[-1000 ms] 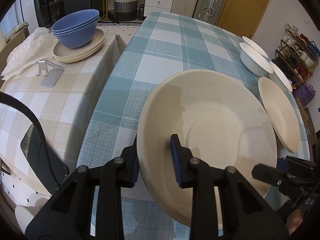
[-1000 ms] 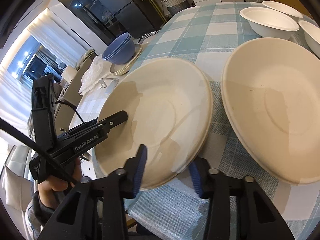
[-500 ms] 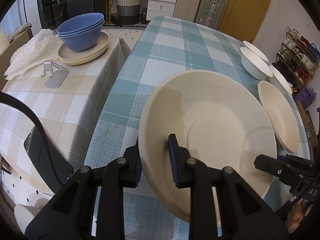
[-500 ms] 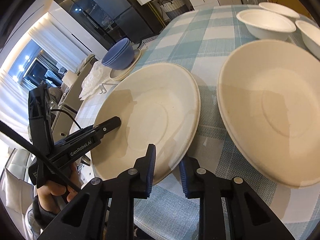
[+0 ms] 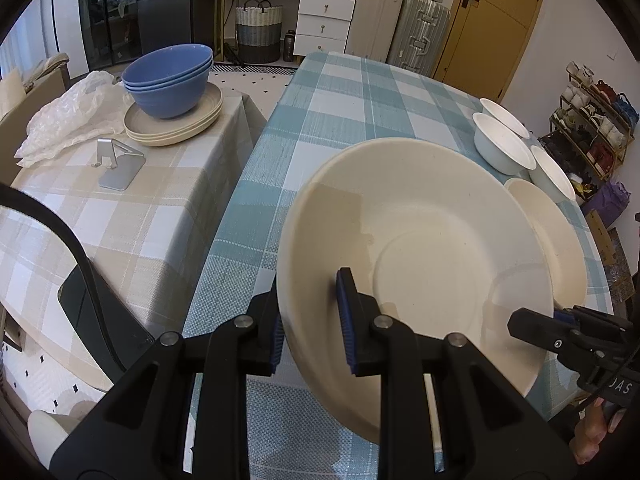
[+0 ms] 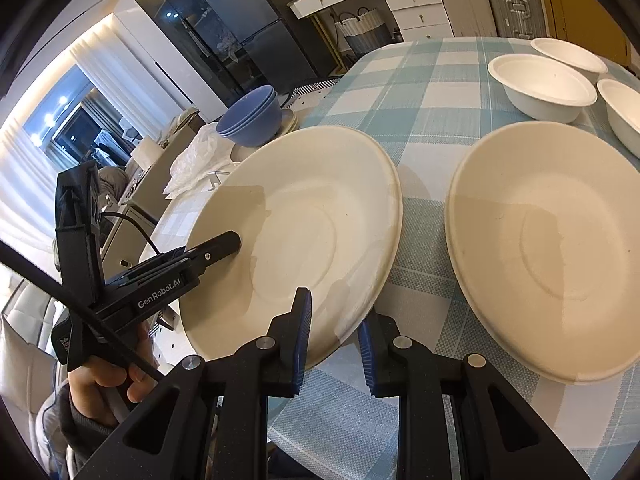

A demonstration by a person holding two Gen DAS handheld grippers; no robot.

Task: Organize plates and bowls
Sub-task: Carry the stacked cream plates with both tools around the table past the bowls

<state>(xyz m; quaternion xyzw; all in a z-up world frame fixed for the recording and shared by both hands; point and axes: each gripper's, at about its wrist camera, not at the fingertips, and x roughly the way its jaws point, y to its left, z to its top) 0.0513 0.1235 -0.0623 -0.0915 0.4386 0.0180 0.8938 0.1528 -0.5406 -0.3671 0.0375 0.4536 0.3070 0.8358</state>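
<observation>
Your left tongs and right tongs both pinch the rim of one plate, the right having just closed; it tilts above the worktop; a second plate lies beside it; white bowls sit beyond.

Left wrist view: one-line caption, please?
Both tools, left and right, grip one cream plate.

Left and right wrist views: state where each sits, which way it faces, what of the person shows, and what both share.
Left wrist: on the left gripper, looking down over the near plate toward drawers; a fingertip shows bottom right.
Right wrist: on the right gripper, looking left across the table toward the fridge; the hand shows.
Shared: near plate clamped by both grippers, second plate, white bowls, blue bowls.
</observation>
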